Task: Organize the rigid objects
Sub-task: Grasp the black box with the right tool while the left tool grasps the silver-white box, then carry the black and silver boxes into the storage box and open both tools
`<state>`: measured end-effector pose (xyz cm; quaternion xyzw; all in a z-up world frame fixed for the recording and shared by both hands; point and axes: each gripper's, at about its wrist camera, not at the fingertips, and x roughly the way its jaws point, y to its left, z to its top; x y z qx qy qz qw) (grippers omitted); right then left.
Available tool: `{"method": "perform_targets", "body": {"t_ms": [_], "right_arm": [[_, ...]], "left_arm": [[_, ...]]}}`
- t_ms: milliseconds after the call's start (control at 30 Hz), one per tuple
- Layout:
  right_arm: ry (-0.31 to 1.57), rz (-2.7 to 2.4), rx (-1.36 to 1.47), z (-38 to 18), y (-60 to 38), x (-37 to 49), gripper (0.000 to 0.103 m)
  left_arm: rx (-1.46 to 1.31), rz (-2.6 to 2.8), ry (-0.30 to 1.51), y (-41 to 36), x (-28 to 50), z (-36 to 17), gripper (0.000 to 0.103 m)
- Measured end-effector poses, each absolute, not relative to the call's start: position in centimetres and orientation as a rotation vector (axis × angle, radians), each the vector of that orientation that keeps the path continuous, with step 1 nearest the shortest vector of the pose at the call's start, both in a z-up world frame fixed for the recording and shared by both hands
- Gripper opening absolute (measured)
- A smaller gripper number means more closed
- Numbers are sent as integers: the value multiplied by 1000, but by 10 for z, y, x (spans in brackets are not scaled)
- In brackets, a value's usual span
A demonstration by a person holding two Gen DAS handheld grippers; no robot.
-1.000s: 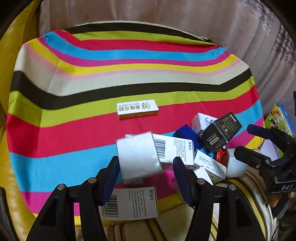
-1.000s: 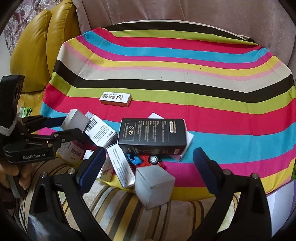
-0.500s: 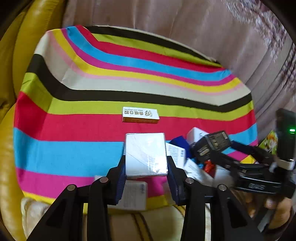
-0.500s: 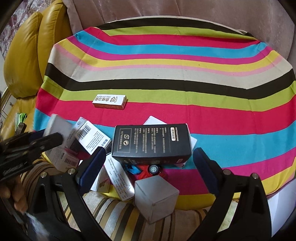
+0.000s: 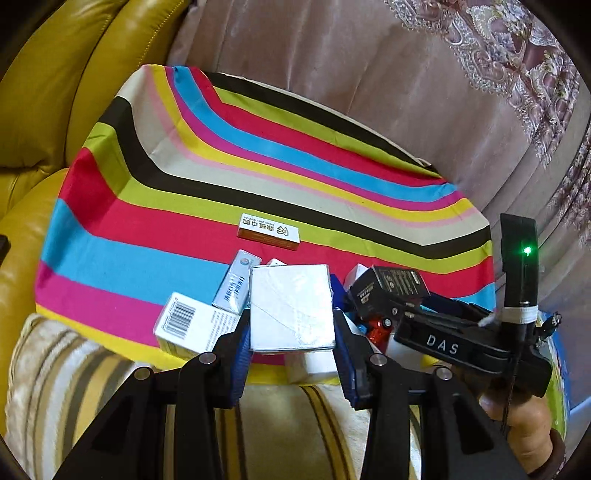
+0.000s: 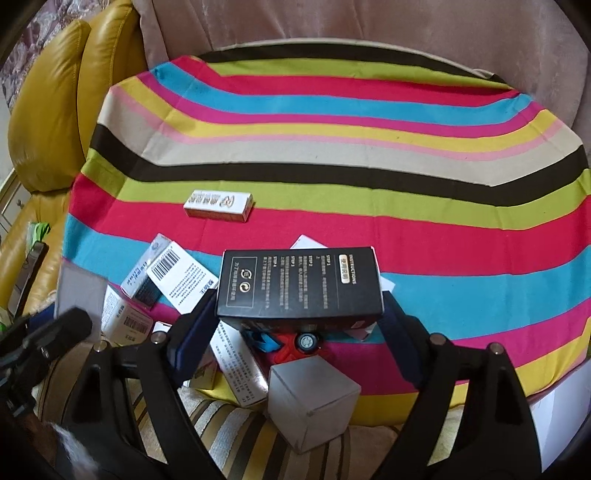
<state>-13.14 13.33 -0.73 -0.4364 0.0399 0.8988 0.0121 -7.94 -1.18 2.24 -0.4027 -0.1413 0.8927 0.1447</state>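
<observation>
My left gripper [image 5: 292, 334] is shut on a white box [image 5: 291, 308] and holds it above a pile of small boxes at the near edge of the striped cloth [image 5: 221, 177]. My right gripper [image 6: 299, 325] is shut on a black box [image 6: 300, 283] with white print, held over the same pile. The right gripper also shows in the left wrist view [image 5: 391, 314], with the black box [image 5: 391, 288] in it. A white and orange box [image 5: 269, 231] lies alone on the red stripe; it also shows in the right wrist view [image 6: 218, 205].
Several white barcode boxes [image 6: 181, 275] lie at the left of the pile, a grey cube box [image 6: 310, 400] at the front, a red and blue toy [image 6: 295, 341] under the black box. A yellow leather armchair [image 5: 55, 103] stands left, a beige sofa back [image 6: 369, 22] behind.
My left gripper closed on the white box and lifted it, swinging left. My right gripper closed on the black box and holds it a little higher.
</observation>
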Motion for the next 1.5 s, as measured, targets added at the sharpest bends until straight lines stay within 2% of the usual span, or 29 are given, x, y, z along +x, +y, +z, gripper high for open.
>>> {"method": "perform_targets", "body": {"t_ms": [367,1500], "right_arm": [[148,2821,-1139,21,143,-85,86],[377,2654,-1101,22,250,64,86]], "left_arm": [[-1154,2581,-390,12,-58,23,42],[-1116,2366,-137,127,15,38,42]]}}
